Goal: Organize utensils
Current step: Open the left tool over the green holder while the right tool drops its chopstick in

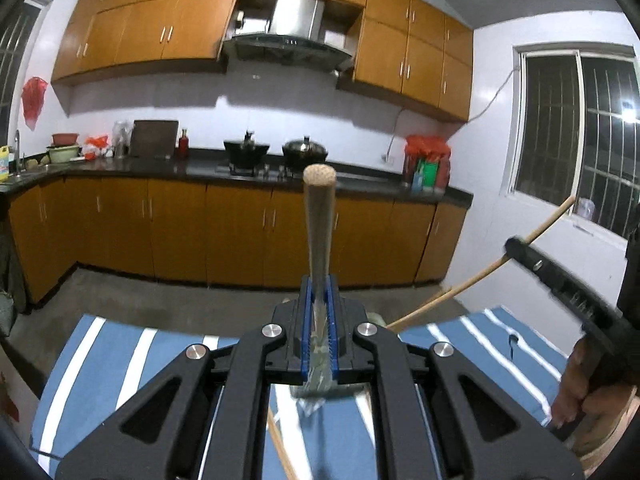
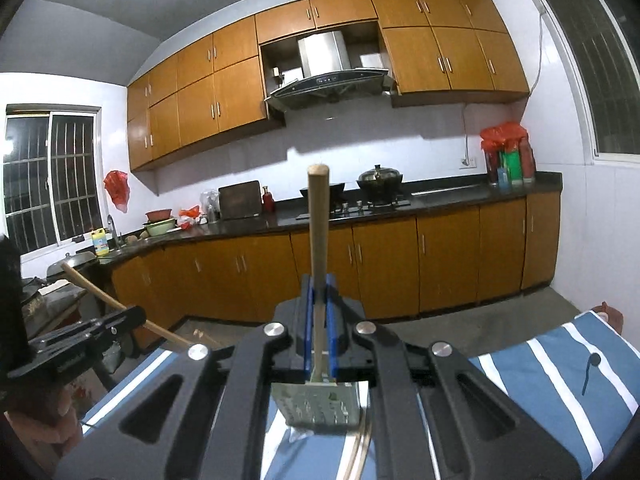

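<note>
In the left wrist view my left gripper (image 1: 319, 286) is shut on a wooden-handled utensil (image 1: 317, 216). Its handle points forward and up, and its metal end (image 1: 314, 390) hangs behind the blue pads. In the right wrist view my right gripper (image 2: 319, 284) is shut on a slotted spatula (image 2: 318, 408), whose wooden handle (image 2: 319, 220) sticks out ahead. Each gripper also shows in the other view: the right gripper (image 1: 516, 250) at the right, the left gripper (image 2: 134, 316) at the left. Both are raised above the striped table.
A blue-and-white striped cloth (image 1: 100, 360) covers the table below. A small black spoon (image 2: 590, 368) lies on it at the right. A thin wooden stick (image 1: 280, 448) lies under the left gripper. Kitchen cabinets, stove and counter (image 1: 200, 168) stand across the floor. A person's hand (image 1: 576, 384) holds the right gripper.
</note>
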Demonstrator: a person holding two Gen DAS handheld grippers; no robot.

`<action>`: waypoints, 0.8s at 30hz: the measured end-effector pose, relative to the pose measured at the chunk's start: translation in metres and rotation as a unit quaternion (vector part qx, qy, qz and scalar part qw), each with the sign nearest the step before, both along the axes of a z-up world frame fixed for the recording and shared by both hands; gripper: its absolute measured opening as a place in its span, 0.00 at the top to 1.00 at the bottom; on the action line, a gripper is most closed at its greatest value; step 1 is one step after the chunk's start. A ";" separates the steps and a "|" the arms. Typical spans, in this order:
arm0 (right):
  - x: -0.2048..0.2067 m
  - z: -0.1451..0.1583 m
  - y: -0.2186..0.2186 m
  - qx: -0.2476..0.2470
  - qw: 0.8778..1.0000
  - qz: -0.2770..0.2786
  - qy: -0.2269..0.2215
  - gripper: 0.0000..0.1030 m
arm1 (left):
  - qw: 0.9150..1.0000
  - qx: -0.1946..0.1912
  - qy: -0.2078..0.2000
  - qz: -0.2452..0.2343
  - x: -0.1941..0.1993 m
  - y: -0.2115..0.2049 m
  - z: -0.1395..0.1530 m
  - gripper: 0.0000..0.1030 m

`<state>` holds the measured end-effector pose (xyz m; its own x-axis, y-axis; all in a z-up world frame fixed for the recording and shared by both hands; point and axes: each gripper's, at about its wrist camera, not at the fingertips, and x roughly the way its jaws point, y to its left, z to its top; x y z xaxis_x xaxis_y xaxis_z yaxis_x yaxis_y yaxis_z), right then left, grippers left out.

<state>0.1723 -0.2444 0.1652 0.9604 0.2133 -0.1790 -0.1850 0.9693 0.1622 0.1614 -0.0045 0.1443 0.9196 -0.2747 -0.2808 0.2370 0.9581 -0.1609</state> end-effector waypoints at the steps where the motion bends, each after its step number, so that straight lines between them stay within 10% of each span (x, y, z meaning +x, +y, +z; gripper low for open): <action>1: 0.006 0.000 0.003 -0.002 1.000 -0.001 0.002 0.93 | 1.000 -0.006 -0.004 0.001 0.005 -0.002 0.002 0.93; 18: 0.068 -0.046 0.025 -0.028 0.997 -0.001 0.072 0.90 | 0.997 -0.007 0.078 -0.006 0.064 -0.021 -0.047 0.92; 24: 0.057 -0.040 0.016 -0.013 0.998 -0.007 0.059 0.86 | 0.998 -0.020 0.062 -0.004 0.057 -0.015 -0.038 0.76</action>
<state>0.2295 -0.2287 0.1250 0.9348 0.1945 -0.2972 -0.1531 0.9757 0.1568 0.2182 -0.0191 0.1064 0.8767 -0.2941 -0.3807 0.2198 0.9488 -0.2267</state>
